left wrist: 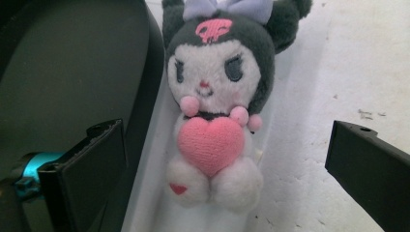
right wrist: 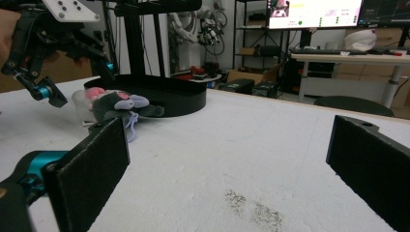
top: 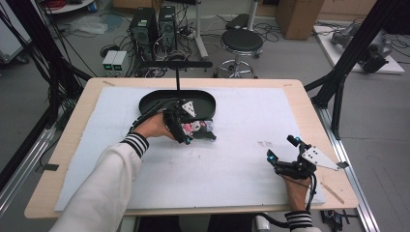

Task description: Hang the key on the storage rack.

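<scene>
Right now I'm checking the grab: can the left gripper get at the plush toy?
Probably yes: the left gripper hangs open over the plush toy, jaws either side, nothing between.

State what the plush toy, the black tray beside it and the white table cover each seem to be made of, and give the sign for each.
Plush toy: soft pile fabric, fuzzy nap; the pink heart looks finer, perhaps knitted.
Black tray: probably moulded plastic, judging by its smooth matt surface and rounded raised rim; painted metal is possible.
White table cover: likely foam board or a stiff sheet, with a pitted, grainy matt surface marked by small scuffs.
</scene>
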The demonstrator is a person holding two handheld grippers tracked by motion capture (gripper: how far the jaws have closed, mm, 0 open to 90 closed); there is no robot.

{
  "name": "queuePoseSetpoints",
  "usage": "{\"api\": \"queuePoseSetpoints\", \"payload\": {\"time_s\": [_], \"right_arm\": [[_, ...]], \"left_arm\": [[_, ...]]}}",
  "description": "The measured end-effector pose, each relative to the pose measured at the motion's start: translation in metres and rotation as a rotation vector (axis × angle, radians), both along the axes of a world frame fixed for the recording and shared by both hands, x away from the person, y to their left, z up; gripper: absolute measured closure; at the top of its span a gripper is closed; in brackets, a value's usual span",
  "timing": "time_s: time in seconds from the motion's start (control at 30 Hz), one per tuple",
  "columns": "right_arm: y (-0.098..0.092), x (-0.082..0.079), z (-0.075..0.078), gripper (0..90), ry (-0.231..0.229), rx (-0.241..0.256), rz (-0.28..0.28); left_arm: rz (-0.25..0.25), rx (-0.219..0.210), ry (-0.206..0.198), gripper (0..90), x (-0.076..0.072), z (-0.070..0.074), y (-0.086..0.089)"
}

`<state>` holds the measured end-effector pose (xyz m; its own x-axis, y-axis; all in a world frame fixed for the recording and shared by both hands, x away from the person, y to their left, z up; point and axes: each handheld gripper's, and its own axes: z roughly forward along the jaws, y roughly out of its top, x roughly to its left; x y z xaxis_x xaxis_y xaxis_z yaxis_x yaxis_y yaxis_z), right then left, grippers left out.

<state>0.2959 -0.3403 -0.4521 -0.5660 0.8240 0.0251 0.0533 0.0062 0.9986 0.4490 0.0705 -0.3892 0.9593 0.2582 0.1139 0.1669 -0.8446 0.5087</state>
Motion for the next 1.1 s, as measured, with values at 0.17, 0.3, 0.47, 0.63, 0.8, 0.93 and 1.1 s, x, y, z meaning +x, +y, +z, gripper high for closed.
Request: {"api": "queuePoseSetpoints", "payload": {"time_s": [0.17,0.3,0.47,0.63,0.8,0.93,1.1], "right_arm": [[0.000,0.000,0.000,0.6,0.001,0.002,0.001],[0.000,0.000,0.000,0.6,0.001,0.003,0.002],[0.000,0.000,0.000,0.6,0.003,0.004,0.002],[0.000,0.000,0.000,0.6,0.002,0.004,0.002],[0.000,0.000,0.000,0.6,0.005,0.004,0.003],[0.000,0.000,0.000,0.6,0.005,0.005,0.004],[0.000,0.000,0.000,0.6,0.009,0.008,0.001]], "left_arm": [[-0.005,0.022,0.017,5.5,0.002,-0.005,-0.003],[-0.007,0.027,0.020,9.3,0.002,-0.008,-0.005],[0.003,0.050,0.023,9.6,0.004,-0.011,-0.005],[0.006,0.072,0.025,12.7,0.004,-0.016,-0.009],[0.007,0.090,0.027,13.9,0.006,-0.019,-0.010],[0.017,0.103,0.013,18.0,0.007,-0.021,-0.011],[0.018,0.104,0.001,26.6,0.007,-0.020,-0.013]]}}
